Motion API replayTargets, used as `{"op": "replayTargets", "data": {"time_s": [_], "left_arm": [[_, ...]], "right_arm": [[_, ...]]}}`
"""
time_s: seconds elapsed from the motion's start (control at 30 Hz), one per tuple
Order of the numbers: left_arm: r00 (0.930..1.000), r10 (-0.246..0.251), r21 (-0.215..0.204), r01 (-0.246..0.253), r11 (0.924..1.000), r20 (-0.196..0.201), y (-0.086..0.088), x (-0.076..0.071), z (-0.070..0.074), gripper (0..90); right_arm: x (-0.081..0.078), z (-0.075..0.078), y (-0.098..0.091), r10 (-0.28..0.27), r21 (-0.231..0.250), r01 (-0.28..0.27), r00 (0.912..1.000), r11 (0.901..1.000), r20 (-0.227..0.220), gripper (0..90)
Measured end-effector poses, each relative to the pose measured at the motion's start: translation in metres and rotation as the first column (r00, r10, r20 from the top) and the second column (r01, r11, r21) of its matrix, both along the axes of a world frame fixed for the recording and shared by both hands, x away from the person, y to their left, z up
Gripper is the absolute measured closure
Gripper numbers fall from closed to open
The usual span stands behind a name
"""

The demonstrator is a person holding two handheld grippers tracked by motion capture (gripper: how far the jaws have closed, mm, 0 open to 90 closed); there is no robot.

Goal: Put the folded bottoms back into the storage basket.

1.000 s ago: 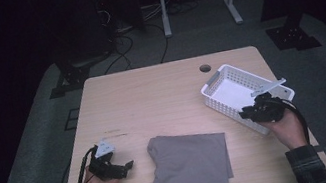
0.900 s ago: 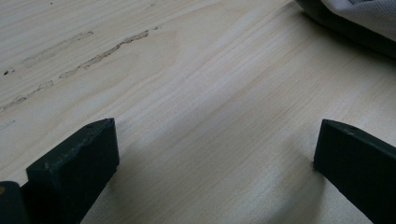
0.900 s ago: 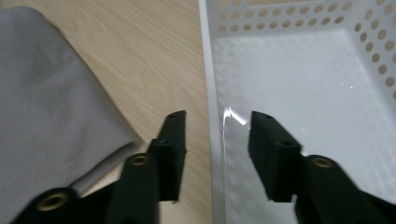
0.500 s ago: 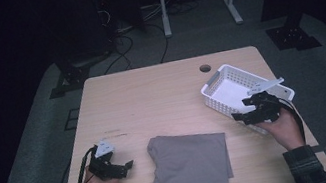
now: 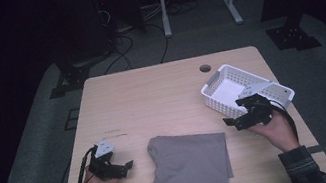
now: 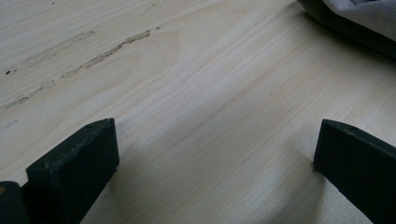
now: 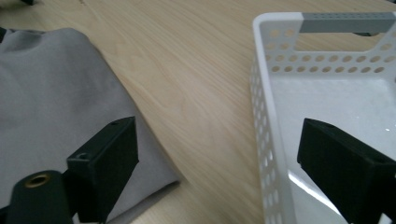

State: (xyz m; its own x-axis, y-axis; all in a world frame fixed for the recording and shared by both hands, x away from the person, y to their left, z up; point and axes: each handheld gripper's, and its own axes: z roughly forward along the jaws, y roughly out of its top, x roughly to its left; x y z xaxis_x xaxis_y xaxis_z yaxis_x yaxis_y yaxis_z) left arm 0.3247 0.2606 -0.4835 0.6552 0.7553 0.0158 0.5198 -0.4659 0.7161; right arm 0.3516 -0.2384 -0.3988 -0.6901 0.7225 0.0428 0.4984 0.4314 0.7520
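1. Resting low over the table (image 5: 151, 93) near its front left corner, the left gripper (image 5: 126, 166) has its jaws spread wide, with bare wood between them.
2. Lying folded at the front middle, the grey cloth (image 5: 191, 162) sits just right of that gripper.
3. Hovering between the cloth and the white basket (image 5: 223, 86), the right gripper (image 5: 230, 123) has just been opening its jaws; they stand apart, with nothing between them, above the basket's near wall.

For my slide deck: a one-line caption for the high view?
Two hand-held claws, left and right, flank a folded grey cloth beside a white basket.
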Motion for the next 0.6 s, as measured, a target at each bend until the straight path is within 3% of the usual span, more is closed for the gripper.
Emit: {"op": "replayTargets", "data": {"time_s": [0.17,0.6], "left_arm": [[1.0,0.0,0.0,0.0,1.0,0.0,0.0,0.0,0.0,0.0],[1.0,0.0,0.0,0.0,1.0,0.0,0.0,0.0,0.0,0.0]], "right_arm": [[-0.003,0.0,0.016,0.051,-0.021,-0.051,0.9987,0.9985,0.005,2.4],[-0.007,-0.005,0.049,0.125,-0.061,-0.124,0.9921,0.9905,0.012,0.8]]}}
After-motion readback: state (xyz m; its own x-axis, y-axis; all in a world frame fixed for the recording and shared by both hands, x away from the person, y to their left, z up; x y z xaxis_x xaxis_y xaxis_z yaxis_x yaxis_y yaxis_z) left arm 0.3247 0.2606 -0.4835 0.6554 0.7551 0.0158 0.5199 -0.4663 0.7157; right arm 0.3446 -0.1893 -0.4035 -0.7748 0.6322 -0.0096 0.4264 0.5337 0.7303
